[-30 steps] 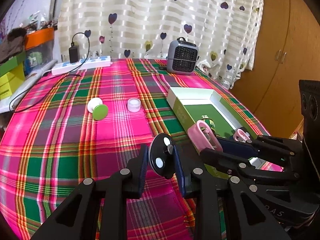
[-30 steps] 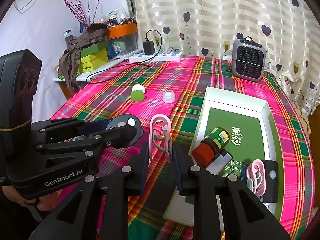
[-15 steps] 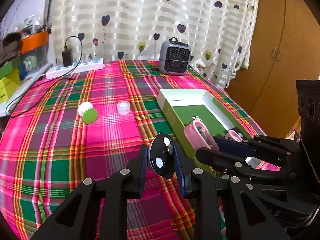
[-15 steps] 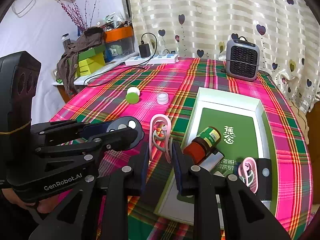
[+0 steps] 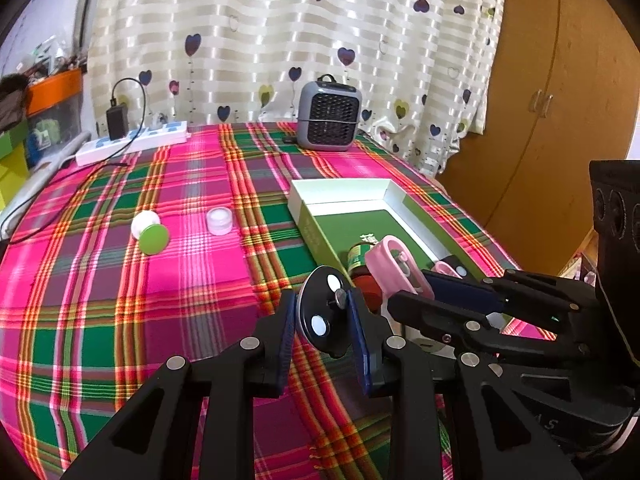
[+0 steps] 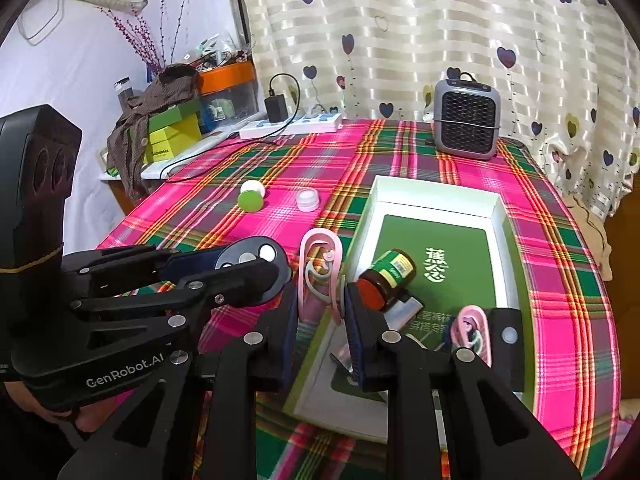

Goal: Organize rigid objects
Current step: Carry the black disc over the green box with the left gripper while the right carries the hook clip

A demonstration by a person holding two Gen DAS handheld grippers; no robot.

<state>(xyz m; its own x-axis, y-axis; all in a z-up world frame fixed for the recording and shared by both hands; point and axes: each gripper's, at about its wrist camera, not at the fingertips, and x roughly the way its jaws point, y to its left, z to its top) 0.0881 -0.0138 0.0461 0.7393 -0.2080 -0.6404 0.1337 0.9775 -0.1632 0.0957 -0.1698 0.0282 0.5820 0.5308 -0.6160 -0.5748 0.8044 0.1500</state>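
My left gripper is shut on a black disc with white dots, held above the plaid table. It also shows in the right wrist view. My right gripper is shut on a pink oval clip, also seen in the left wrist view, at the near left edge of a white box with a green floor. In the box lie a brown bottle with a red cap, a second pink clip and a black block.
A white jar with a green lid and a small clear jar lie on the pink plaid cloth. A grey heater and a power strip stand at the back. A wooden wardrobe is at right.
Both grippers have pulled back and risen a little with their objects still held. The box and bottle show more fully now.
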